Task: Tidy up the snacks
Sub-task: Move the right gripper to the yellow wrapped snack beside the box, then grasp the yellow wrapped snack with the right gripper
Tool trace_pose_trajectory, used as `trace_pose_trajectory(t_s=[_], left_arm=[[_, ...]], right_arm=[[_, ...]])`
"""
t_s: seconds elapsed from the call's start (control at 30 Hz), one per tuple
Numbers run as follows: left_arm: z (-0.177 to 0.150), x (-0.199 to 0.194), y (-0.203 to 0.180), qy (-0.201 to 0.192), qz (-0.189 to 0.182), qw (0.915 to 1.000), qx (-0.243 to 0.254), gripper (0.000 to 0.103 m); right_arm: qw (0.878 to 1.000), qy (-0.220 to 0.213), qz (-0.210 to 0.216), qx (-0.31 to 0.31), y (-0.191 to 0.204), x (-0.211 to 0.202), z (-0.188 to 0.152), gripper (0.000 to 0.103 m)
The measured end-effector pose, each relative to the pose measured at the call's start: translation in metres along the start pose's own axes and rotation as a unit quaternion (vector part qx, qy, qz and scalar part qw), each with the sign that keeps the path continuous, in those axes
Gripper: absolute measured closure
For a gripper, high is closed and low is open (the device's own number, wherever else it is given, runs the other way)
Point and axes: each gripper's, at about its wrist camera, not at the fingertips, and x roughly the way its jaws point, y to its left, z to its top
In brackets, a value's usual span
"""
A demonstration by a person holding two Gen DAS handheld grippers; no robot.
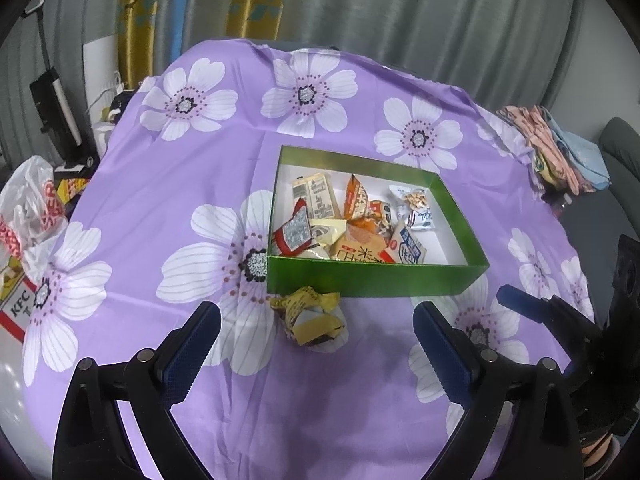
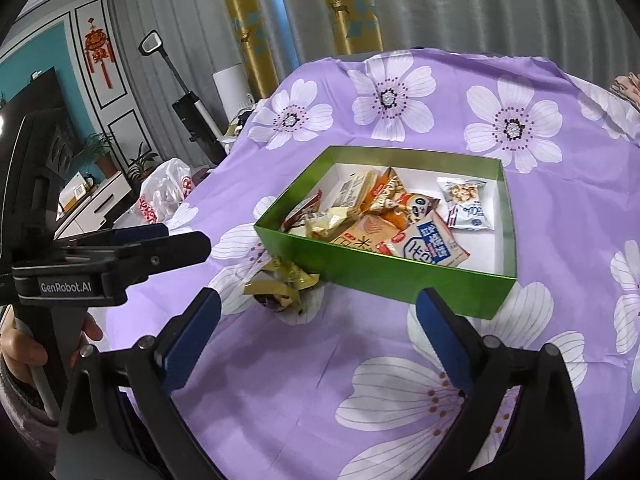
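Note:
A green box (image 1: 372,280) (image 2: 400,276) with a white inside stands on the purple flowered cloth and holds several snack packets (image 1: 352,224) (image 2: 384,216). One crumpled yellow snack packet (image 1: 310,316) (image 2: 280,286) lies on the cloth just outside the box's near left corner. My left gripper (image 1: 316,324) is open and empty, its fingers either side of that packet and above it. My right gripper (image 2: 318,316) is open and empty, to the right of the packet and in front of the box. The left gripper also shows at the left of the right wrist view (image 2: 176,236).
The purple flowered cloth (image 1: 160,184) (image 2: 360,380) covers the table. A white plastic bag (image 1: 28,208) (image 2: 164,188) and a KFC carton (image 1: 16,308) sit off the left edge. Folded cloths (image 1: 560,148) lie at the right. Curtains (image 1: 360,4) hang behind.

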Motion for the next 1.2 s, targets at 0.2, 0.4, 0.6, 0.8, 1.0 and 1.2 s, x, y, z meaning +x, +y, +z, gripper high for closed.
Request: trace_pose_trajectory(t_s=[0.2,0.4,0.6,0.8,1.0,1.2], left_arm=[[-0.006,0.003,0.005,0.008,-0.004,0.9999,-0.005,0.006],[-0.016,0.026,0.023,0.039,-0.018,0.9986,-0.032,0.006],[-0.027,0.053,0.041,0.068,-0.036,0.9952,-0.059,0.006],[-0.024,0.072,0.043,0.077,-0.055,0.9935,-0.063,0.007],[-0.019,0.092,0.032,0.093,-0.068,0.9924,-0.043,0.048],[-0.019,0.098,0.029,0.099,-0.069,0.9918,-0.041,0.058]], right_arm=[[1.000,0.013,0.004,-0.014,0.012,0.007,-0.004,0.004],[0.999,0.040,0.018,-0.019,0.020,0.032,-0.012,0.004],[0.996,0.073,0.046,-0.020,0.027,0.075,-0.022,0.009],[0.993,0.100,0.058,-0.014,0.027,0.115,-0.021,0.024],[0.990,0.112,0.077,-0.022,0.030,0.137,-0.014,0.048],[0.989,0.113,0.083,-0.043,0.039,0.142,-0.012,0.056]])
